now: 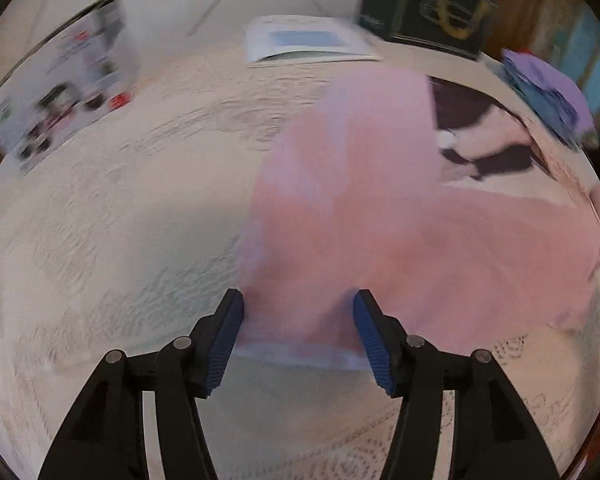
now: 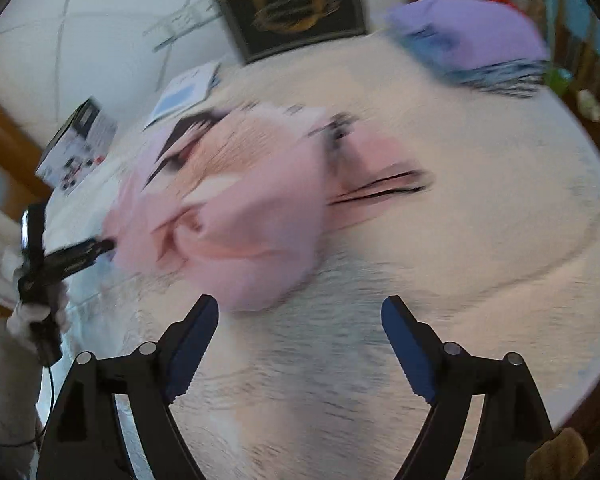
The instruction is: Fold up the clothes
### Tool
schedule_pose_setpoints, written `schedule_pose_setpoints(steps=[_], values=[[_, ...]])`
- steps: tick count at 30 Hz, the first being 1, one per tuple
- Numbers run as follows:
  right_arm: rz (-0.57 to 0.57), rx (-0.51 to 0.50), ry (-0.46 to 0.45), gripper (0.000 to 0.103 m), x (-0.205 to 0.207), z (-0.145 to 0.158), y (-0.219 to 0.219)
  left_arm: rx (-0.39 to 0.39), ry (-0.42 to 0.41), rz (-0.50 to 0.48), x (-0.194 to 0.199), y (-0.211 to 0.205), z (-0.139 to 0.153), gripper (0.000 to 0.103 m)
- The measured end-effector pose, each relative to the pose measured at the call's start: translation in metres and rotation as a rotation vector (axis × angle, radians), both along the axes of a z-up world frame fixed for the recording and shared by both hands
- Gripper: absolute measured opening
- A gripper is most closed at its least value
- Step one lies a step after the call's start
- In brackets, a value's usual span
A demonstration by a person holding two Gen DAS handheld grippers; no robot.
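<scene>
Pink garment (image 1: 380, 220) between open left tool (image 1: 298, 320) pads

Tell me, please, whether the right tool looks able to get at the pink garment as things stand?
Probably yes. The right tool is open, holding nothing, and the pink garment lies just ahead of its left finger on the white cloth, with nothing between them. Motion blur hides the exact gap.

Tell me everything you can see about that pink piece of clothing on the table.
The pink garment is soft, thin-looking cloth, partly folded and rumpled, lying on a white lace tablecloth. It has dark markings near its far side. One hemmed edge lies between the open fingers of the left gripper. The right gripper hangs open just short of it. Motion blur hides finer detail.
</scene>
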State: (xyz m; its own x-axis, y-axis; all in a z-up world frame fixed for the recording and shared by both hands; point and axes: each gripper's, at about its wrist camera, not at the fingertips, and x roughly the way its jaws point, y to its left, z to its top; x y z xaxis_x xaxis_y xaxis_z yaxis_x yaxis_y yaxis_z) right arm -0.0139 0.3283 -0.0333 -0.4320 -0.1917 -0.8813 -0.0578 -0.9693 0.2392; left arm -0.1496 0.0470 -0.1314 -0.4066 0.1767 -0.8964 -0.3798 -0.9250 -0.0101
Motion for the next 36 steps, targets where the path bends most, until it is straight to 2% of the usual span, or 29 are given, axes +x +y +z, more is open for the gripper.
schedule_pose_setpoints(steps=[3,5,6,7,8,9,10,11,12,16,18,21,24,28,29,30,31,32,33,34,36], values=[[0.032,0.032,-0.024,0.096,-0.015,-0.029,-0.029,0.008,0.053,0.005,0.007,0.006,-0.004,0.069],[0.046,0.054,-0.025,0.097,-0.026,-0.045,-0.045,0.007,0.047,0.005,0.009,0.007,-0.003,0.06],[0.049,0.076,-0.041,0.097,-0.031,-0.051,-0.051,0.013,0.047,0.004,0.01,0.007,-0.002,0.028],[0.053,0.097,-0.057,0.094,-0.036,-0.058,-0.057,0.008,0.045,0.017,0.011,0.008,0.0,0.004],[0.051,0.133,-0.057,0.083,-0.038,-0.058,-0.06,0.006,0.03,0.028,0.011,0.007,0.0,0.004],[0.049,0.169,-0.056,0.047,-0.039,-0.057,-0.062,0.016,0.015,0.035,0.011,0.005,0.001,0.003],[0.047,0.205,-0.055,0.005,-0.041,-0.057,-0.065,0.039,0.002,0.051,0.012,-0.001,0.003,0.003],[0.04,0.19,-0.051,0.004,-0.041,-0.048,-0.061,0.065,-0.011,0.069,0.012,-0.007,0.006,0.003],[0.027,0.178,-0.05,0.003,-0.041,-0.041,-0.056,0.082,-0.01,0.082,0.013,-0.011,0.011,0.003],[-0.042,0.204,0.043,0.003,-0.021,0.021,-0.012,0.137,0.036,0.102,0.035,-0.038,0.05,0.003],[-0.084,0.198,0.081,0.003,-0.003,0.054,0.015,0.157,0.017,0.096,0.048,-0.048,0.062,0.003],[-0.121,0.183,0.073,0.003,0.034,0.082,0.046,0.157,-0.032,0.056,0.08,-0.06,0.067,0.004],[-0.111,0.165,-0.031,0.003,0.075,0.079,0.057,0.116,-0.103,0.021,0.119,-0.07,0.058,0.004],[-0.026,0.109,-0.266,0.005,0.12,0.045,0.051,0.025,-0.21,-0.021,0.162,-0.081,0.037,0.004],[-0.021,0.098,-0.288,0.008,0.125,0.038,0.051,0.019,-0.216,-0.019,0.164,-0.083,0.036,0.004],[-0.026,0.09,-0.298,0.02,0.127,0.034,0.053,0.017,-0.218,-0.014,0.164,-0.084,0.037,0.006],[-0.049,0.093,-0.296,0.041,0.126,0.034,0.06,0.027,-0.204,-0.004,0.159,-0.084,0.041,0.012],[-0.063,0.098,-0.275,0.052,0.123,0.039,0.065,0.038,-0.185,0.01,0.154,-0.084,0.046,0.019],[-0.074,0.097,-0.23,0.068,0.115,0.048,0.072,0.055,-0.155,0.034,0.144,-0.081,0.054,0.032],[-0.078,0.092,-0.195,0.069,0.106,0.056,0.077,0.086,-0.118,0.055,0.13,-0.077,0.062,0.043],[-0.07,0.094,-0.125,0.069,0.076,0.072,0.087,0.137,-0.059,0.094,0.103,-0.068,0.074,0.048]])
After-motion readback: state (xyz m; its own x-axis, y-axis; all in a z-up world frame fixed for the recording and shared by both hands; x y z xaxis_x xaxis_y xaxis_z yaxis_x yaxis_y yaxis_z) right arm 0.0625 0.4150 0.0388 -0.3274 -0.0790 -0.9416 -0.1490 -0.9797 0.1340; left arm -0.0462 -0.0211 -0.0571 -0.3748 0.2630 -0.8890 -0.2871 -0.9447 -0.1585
